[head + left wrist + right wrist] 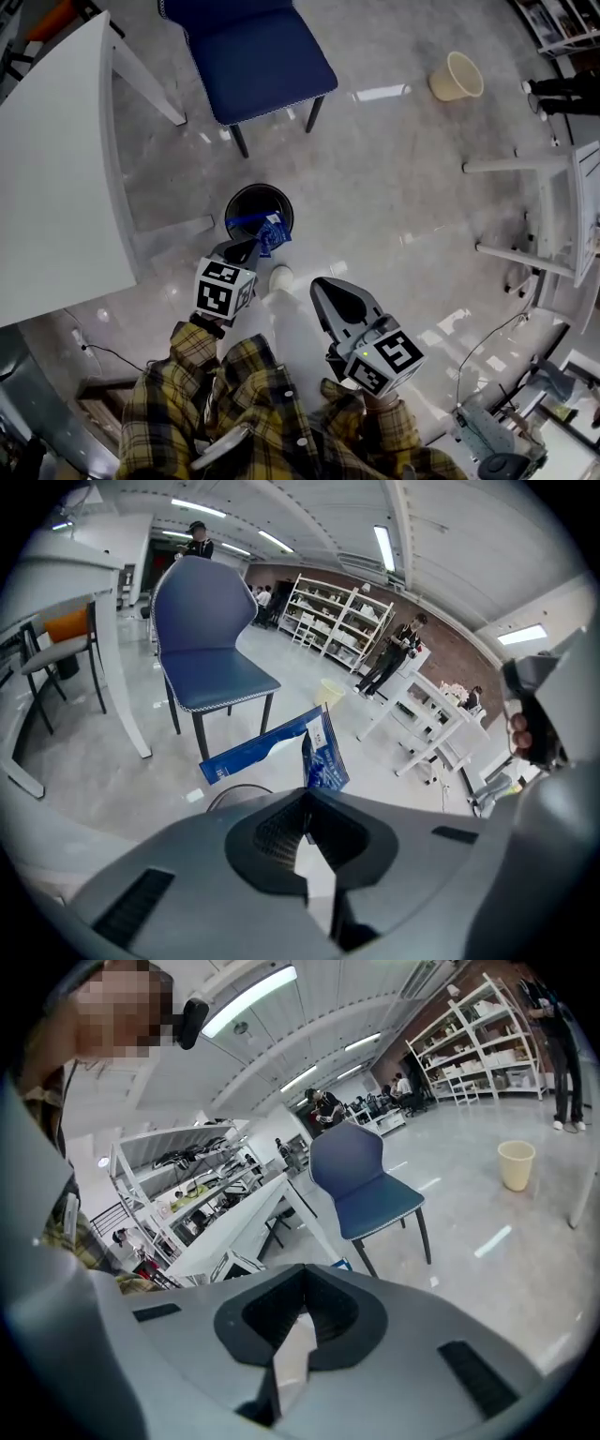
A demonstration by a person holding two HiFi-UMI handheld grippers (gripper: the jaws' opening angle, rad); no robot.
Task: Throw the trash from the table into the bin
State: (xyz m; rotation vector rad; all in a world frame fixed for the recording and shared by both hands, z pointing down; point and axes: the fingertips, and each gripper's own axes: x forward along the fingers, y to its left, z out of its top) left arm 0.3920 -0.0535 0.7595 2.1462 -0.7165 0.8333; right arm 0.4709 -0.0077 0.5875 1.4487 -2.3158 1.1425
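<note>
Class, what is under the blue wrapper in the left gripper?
The black bin, mouth open, partly below the blue wrapper. Its dark inside hides any contents.

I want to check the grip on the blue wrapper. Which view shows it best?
Left gripper view: the blue wrapper stands large, clamped in the shut left gripper. Head view shows it small over the bin; right gripper view, only a blue corner.

The bin (pixel 246 199) is open from above, except at its near rim, where a wrapper (pixel 273 234) hangs. The table (pixel 56 169) and its leg (pixel 173 228) crowd the left side, and the chair (pixel 258 56) stands just beyond. The floor (pixel 403 187) to the right is free.
</note>
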